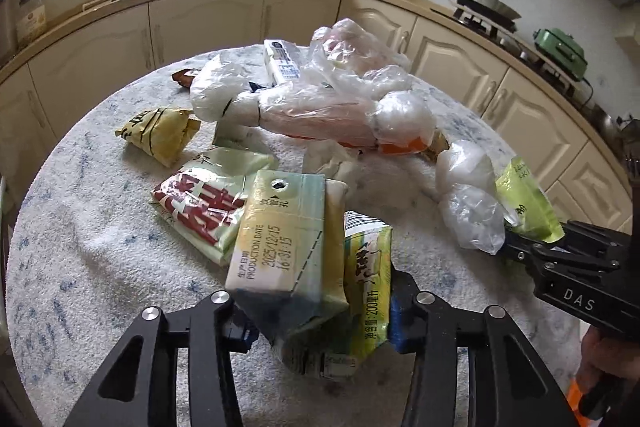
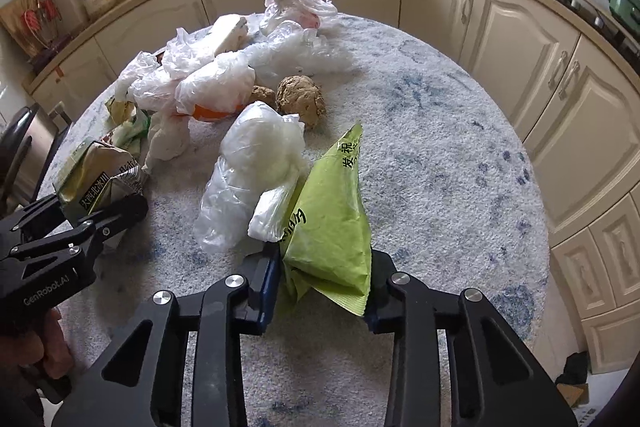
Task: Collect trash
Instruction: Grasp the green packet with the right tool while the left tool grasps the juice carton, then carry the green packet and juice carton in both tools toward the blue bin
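My left gripper [image 1: 320, 323] is shut on a crushed drink carton [image 1: 288, 251] and holds it just above the round table [image 1: 100, 267]. The carton also shows in the right wrist view [image 2: 96, 183], with the left gripper [image 2: 100, 215] around it. My right gripper [image 2: 324, 287] is shut on a green snack wrapper [image 2: 332, 211] together with a bit of clear plastic bag [image 2: 248, 179]. In the left wrist view the right gripper [image 1: 532, 247] holds that green wrapper [image 1: 528, 199] at the right.
Several pieces of trash lie on the table: clear plastic bags [image 1: 320, 95], a red-and-green packet [image 1: 200, 203], a yellow wrapper [image 1: 160, 135], a white box [image 1: 280, 61], brown paper balls [image 2: 300, 99]. Cream kitchen cabinets [image 2: 520, 39] curve behind.
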Action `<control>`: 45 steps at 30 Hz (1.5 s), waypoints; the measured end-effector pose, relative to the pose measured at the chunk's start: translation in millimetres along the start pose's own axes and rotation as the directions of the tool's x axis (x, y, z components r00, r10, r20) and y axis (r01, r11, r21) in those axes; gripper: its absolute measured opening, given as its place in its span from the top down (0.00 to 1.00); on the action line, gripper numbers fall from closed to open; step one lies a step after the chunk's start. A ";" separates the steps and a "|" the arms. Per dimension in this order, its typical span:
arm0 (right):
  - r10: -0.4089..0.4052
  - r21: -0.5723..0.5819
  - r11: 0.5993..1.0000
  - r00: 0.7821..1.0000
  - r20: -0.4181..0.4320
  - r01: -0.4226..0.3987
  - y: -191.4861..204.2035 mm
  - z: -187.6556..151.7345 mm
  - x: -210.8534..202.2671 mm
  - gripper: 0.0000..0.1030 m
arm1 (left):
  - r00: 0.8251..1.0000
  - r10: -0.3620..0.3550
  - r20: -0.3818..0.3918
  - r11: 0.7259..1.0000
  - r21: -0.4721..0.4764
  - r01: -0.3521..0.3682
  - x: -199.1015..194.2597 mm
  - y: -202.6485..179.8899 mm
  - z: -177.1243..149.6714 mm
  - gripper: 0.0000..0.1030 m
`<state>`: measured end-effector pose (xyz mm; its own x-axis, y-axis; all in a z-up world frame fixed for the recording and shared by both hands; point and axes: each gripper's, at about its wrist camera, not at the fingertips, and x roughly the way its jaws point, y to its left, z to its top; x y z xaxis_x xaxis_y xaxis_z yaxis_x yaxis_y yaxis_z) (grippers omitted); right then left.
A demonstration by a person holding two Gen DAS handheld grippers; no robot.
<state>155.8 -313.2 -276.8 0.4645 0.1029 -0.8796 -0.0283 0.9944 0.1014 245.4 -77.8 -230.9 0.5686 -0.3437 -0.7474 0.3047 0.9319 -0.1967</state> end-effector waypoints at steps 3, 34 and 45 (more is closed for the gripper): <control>0.022 0.026 0.999 1.000 0.003 -0.022 -5.7 -0.6 -2.6 0.69 | 1.000 -0.021 -0.002 1.000 0.001 0.021 -1.6 3.1 1.8 0.69; 0.091 0.058 0.994 0.996 0.004 -0.091 -17.8 -33.6 -31.7 0.35 | 1.000 -0.023 0.016 0.998 0.059 0.022 -42.7 -39.4 -2.5 0.70; 0.085 0.084 0.993 0.996 0.020 -0.086 -30.7 -35.9 -35.7 0.67 | 0.999 -0.041 0.031 0.996 0.084 0.038 -48.0 -46.0 -0.7 0.71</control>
<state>108.4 -346.6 -265.2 0.4777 0.1863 -0.8586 0.0059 0.9765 0.2152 203.5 -104.1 -186.4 0.5795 -0.3848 -0.7184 0.3890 0.9052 -0.1711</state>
